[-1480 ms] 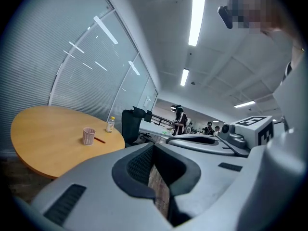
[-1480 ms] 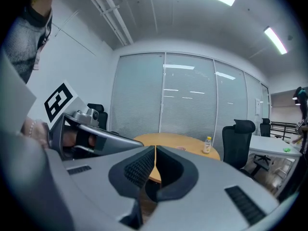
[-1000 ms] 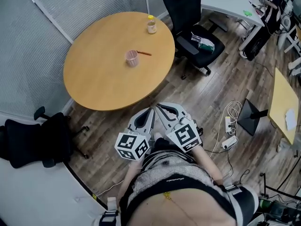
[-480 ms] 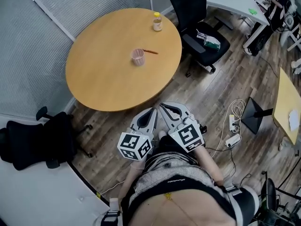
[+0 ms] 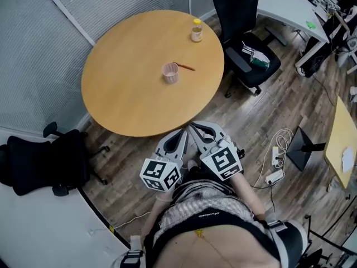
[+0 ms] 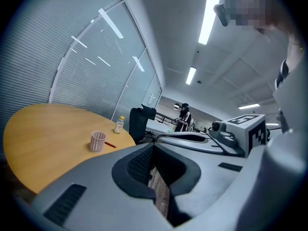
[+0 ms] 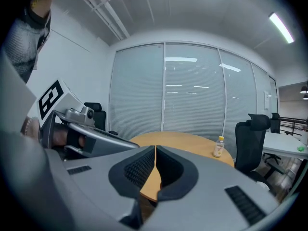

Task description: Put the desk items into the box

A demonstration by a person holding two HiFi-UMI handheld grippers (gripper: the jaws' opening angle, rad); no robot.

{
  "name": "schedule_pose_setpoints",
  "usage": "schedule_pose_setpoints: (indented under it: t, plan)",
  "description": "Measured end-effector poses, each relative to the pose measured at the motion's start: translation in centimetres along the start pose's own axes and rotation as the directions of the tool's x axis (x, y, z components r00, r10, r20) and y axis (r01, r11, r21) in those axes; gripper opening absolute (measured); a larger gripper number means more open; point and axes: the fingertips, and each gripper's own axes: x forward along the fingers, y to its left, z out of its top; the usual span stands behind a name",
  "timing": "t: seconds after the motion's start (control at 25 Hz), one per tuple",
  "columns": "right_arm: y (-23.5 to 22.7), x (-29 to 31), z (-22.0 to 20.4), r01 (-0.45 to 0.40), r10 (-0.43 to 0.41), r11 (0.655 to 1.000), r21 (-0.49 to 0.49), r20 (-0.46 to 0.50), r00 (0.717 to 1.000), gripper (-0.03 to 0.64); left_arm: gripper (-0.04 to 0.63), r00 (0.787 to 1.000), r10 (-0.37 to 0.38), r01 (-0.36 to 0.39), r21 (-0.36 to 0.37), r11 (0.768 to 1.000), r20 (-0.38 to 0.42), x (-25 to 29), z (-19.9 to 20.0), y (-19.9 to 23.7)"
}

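On the round wooden table point(image 5: 128, 77) stand a pink mesh cup point(image 5: 170, 72) with a red pen point(image 5: 186, 67) beside it, and a small yellow-capped bottle point(image 5: 196, 30) near the far edge. The left gripper view shows the cup point(image 6: 97, 141), pen point(image 6: 110, 144) and bottle point(image 6: 119, 125) too. The right gripper view shows the bottle point(image 7: 219, 147). My left gripper point(image 5: 180, 133) and right gripper point(image 5: 190, 127) are held side by side over the floor, just short of the table's near edge. Both are shut with nothing between the jaws.
A black office chair point(image 5: 245, 38) stands beyond the table on the right, another point(image 5: 39, 161) at the left. Blind-covered glass partitions point(image 5: 33, 49) run behind the table. Cables and a power strip point(image 5: 273, 176) lie on the wooden floor. A person point(image 6: 184, 120) stands far off.
In the head view the table and its items have shifted right and slightly nearer. Both grippers have moved along with the person toward the table, still shut and side by side.
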Motion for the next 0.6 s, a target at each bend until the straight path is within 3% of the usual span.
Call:
schedule_pose_setpoints:
  t: [0.6]
  plan:
    - [-8.3,5.7,2.7,-0.100,0.101,0.994,-0.033,0.019,0.995,0.025,0.018,0.995,0.089,-0.089,-0.013,0.996,0.035,8.1,5.0,3.7]
